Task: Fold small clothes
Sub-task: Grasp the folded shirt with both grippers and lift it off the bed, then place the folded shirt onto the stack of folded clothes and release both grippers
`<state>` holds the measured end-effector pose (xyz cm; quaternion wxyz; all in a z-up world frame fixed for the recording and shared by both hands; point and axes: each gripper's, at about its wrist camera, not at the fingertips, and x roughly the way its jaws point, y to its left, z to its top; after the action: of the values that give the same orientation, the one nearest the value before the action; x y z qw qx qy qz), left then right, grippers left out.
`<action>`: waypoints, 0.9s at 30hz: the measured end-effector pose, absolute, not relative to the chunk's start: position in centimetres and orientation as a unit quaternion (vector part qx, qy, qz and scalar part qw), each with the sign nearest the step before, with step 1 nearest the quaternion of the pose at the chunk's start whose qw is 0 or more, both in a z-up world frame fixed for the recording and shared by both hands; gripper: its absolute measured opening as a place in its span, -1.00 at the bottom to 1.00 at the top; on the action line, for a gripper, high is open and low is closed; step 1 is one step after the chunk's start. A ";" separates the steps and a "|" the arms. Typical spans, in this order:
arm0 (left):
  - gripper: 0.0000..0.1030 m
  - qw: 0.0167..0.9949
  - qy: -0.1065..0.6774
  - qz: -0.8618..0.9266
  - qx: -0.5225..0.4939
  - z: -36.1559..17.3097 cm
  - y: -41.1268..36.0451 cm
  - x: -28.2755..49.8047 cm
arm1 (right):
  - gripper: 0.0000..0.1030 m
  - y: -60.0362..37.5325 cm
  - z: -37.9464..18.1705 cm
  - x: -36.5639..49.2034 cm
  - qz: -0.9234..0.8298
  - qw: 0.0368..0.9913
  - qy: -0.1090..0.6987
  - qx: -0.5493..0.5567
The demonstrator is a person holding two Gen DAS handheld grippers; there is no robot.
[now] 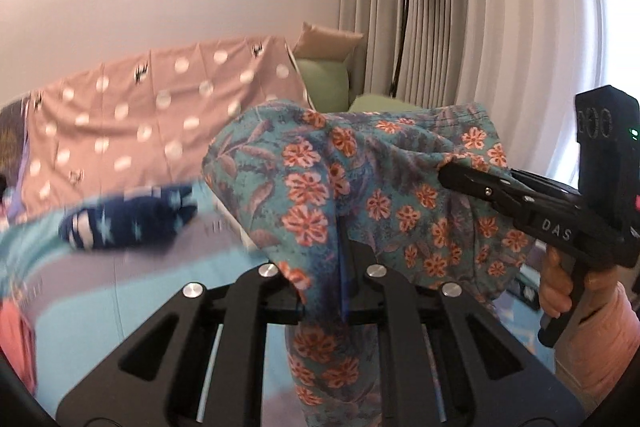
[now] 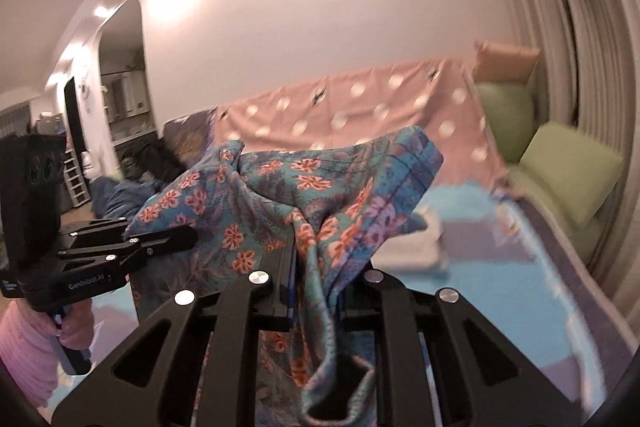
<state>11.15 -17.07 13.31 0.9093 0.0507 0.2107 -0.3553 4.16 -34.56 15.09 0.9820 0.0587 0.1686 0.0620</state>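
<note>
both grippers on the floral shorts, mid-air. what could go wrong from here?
1. The shorts hang bunched between the left gripper and right gripper, so laying them down now would likely trap creases.
2. Each grip seems to hold only a narrow pinch of cloth; a tug could slip one.
3. The navy garment lies below; the shorts might land on it.

The floral garment (image 1: 360,187) at frame centre is thin woven cloth, matt and crumpled. Both grippers — left gripper (image 1: 344,259), right gripper (image 2: 316,267) — are matt black plastic with shiny round metal fasteners. Behind, upper left, the dotted pink cover (image 1: 160,107) is smooth cloth; the green cushions (image 2: 560,167) look soft and matt — the curtain (image 1: 460,7) is pleated fabric.
</note>
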 end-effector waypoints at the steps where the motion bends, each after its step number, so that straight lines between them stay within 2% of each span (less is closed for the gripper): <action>1: -0.77 0.910 0.206 -0.355 0.053 14.4 -18.0 12.3 | -0.71 -35.0 16.1 5.0 0.050 0.985 0.161 0.049; 5: -0.77 0.916 0.193 -0.344 0.069 18.0 -21.6 16.9 | -0.71 -37.3 19.0 9.9 0.012 0.988 0.149 0.032; 11: -0.77 0.930 0.166 -0.296 0.141 18.5 -27.0 22.6 | -0.71 -40.3 20.0 17.9 -0.030 0.984 0.169 0.039; 16: -0.77 0.929 0.171 -0.279 0.171 16.9 -29.5 28.2 | -0.71 -42.3 18.4 25.4 -0.051 0.980 0.190 0.041; 21: -0.74 0.929 0.201 -0.255 0.175 13.7 -30.7 35.0 | -0.71 -43.3 14.3 33.0 -0.055 0.973 0.220 0.054; 22: -0.60 0.929 0.214 -0.246 0.178 12.3 -30.9 36.9 | -0.67 -43.2 13.1 34.6 -0.059 0.970 0.229 0.049; 24: 0.00 0.926 0.241 -0.202 0.208 8.6 -31.5 40.4 | -0.22 -43.3 9.5 38.3 -0.108 0.957 0.268 0.025; 25: 0.51 0.928 0.251 -0.157 0.228 6.3 -31.5 42.0 | 0.04 -43.2 8.0 39.5 -0.150 0.949 0.278 0.011; 27: 0.53 0.922 0.274 -0.128 0.242 2.1 -30.5 43.8 | 0.12 -43.4 5.1 40.2 -0.212 0.937 0.277 -0.018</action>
<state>43.83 -30.45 2.09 0.9217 0.2422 0.2744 -0.1282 40.24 -43.45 5.07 0.9369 -0.0179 0.2773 -0.2123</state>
